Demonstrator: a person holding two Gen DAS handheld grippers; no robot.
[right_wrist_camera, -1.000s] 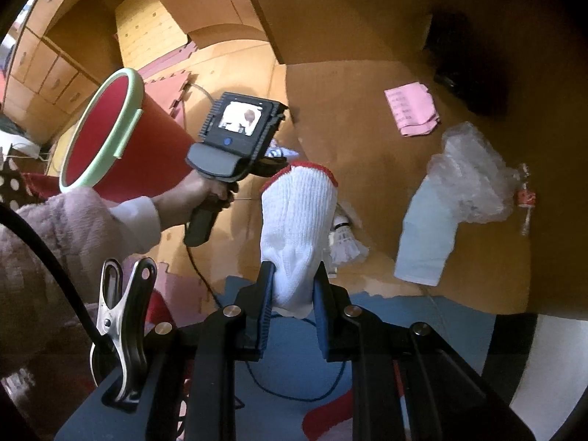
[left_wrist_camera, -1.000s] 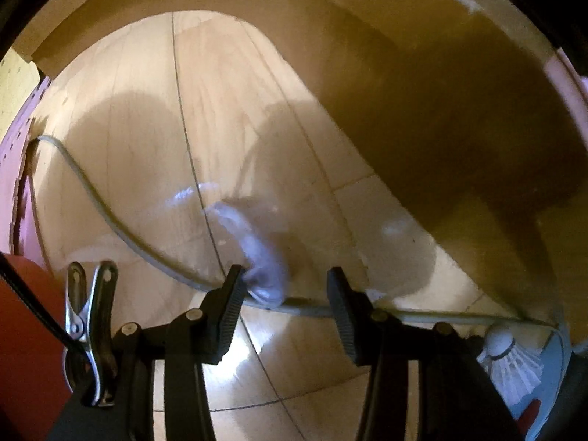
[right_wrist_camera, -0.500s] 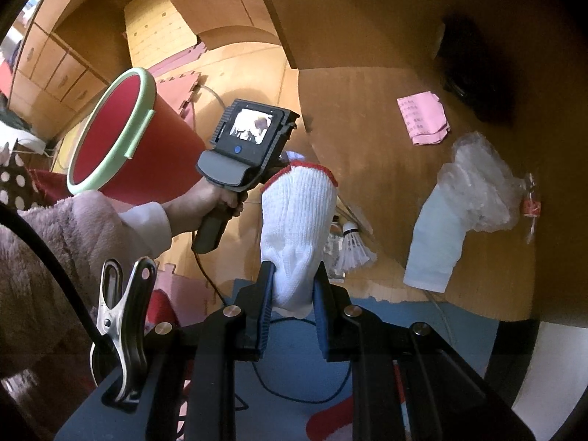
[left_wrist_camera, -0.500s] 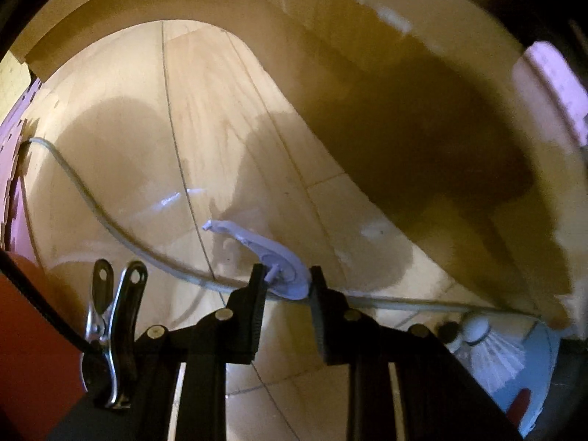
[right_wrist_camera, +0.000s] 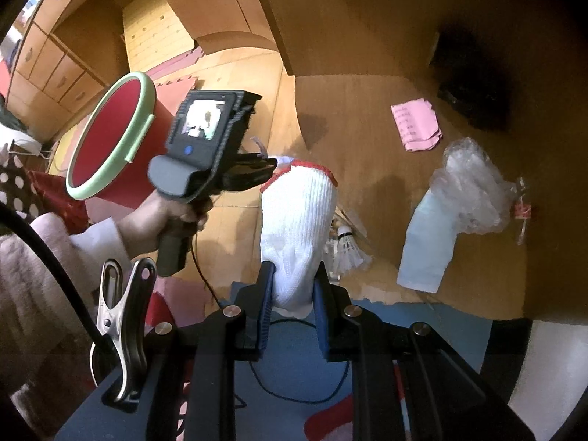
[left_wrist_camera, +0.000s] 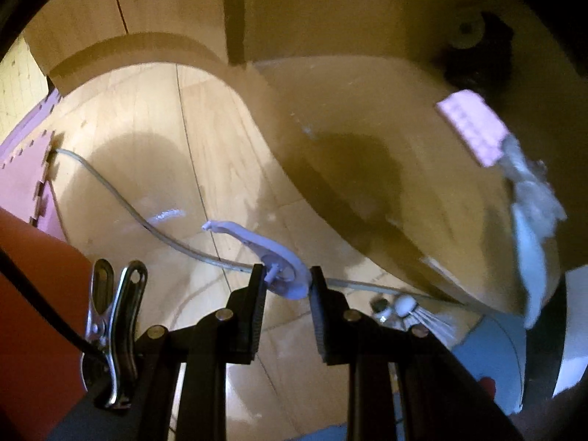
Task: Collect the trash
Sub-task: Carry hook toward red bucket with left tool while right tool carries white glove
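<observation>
A: Left wrist view first. The left gripper (left_wrist_camera: 286, 279) has its 2 pads closed on a pale lilac plastic piece (left_wrist_camera: 273, 257), a curved bit with a hooked tip, held up clear of the wooden floor (left_wrist_camera: 154, 169). A grey cable (left_wrist_camera: 110, 187) runs along the floor behind it, and a shuttlecock (left_wrist_camera: 422, 316) lies just right of the fingers.

B: Anything at the edges?

A: A red wall of the bucket (left_wrist_camera: 33, 257) fills the lower left. Far right there is a pink paper (left_wrist_camera: 474, 128), blurred, and crumpled clear plastic (left_wrist_camera: 533, 183) over a pale blue sheet (left_wrist_camera: 533, 257).

B: And the right wrist view?

A: It shows what the first cannot: the whole red bucket (right_wrist_camera: 110, 139) with its green rim, mouth tilted toward the camera, and a hand (right_wrist_camera: 161, 217) gripping the left tool's handle just beside it. The right gripper (right_wrist_camera: 292, 286) is clamped on a white knit glove (right_wrist_camera: 297, 228) with a red cuff, hanging above a blue mat (right_wrist_camera: 422, 330).

B: The loose trash?

A: Clearer here: pink paper (right_wrist_camera: 417, 125), clear plastic (right_wrist_camera: 474, 187) resting on the pale blue sheet (right_wrist_camera: 430, 250), and the shuttlecock (right_wrist_camera: 349, 250) beside the glove, all on a brown board.
</observation>
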